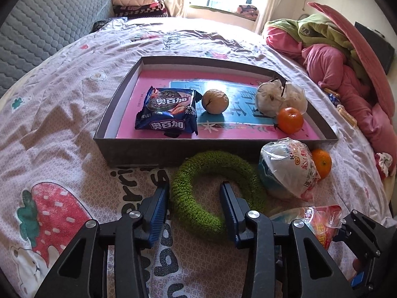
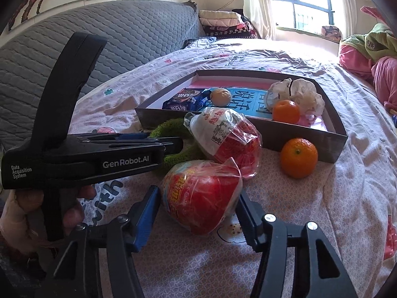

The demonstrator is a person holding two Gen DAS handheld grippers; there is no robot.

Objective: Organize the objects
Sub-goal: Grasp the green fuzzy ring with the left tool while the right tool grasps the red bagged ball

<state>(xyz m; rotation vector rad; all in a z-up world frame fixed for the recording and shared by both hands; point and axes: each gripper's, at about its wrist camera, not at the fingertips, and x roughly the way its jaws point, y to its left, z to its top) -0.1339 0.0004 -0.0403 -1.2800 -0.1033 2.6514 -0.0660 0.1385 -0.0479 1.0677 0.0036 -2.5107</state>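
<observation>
A green fuzzy ring (image 1: 198,213) lies on the bed sheet in front of a shallow dark box (image 1: 119,146). My left gripper (image 1: 194,193) straddles the ring's left band, one pad outside, one in the hole, both touching it. My right gripper (image 2: 198,198) is shut on a red plastic-wrapped cup (image 2: 201,196), pads against both sides. A second wrapped cup (image 2: 223,134) and an orange (image 2: 299,157) rest just outside the box. Inside it are a blue biscuit pack (image 1: 168,114), a brownish round fruit (image 1: 215,101), a crumpled white bag (image 1: 280,94) and another orange (image 1: 290,120).
A grey quilted headboard (image 1: 49,24) stands at the left. A heap of pink and green bedding (image 1: 335,62) fills the right side. Folded blankets (image 1: 139,0) sit by the window. A person's hand (image 2: 74,213) holds the left gripper's handle.
</observation>
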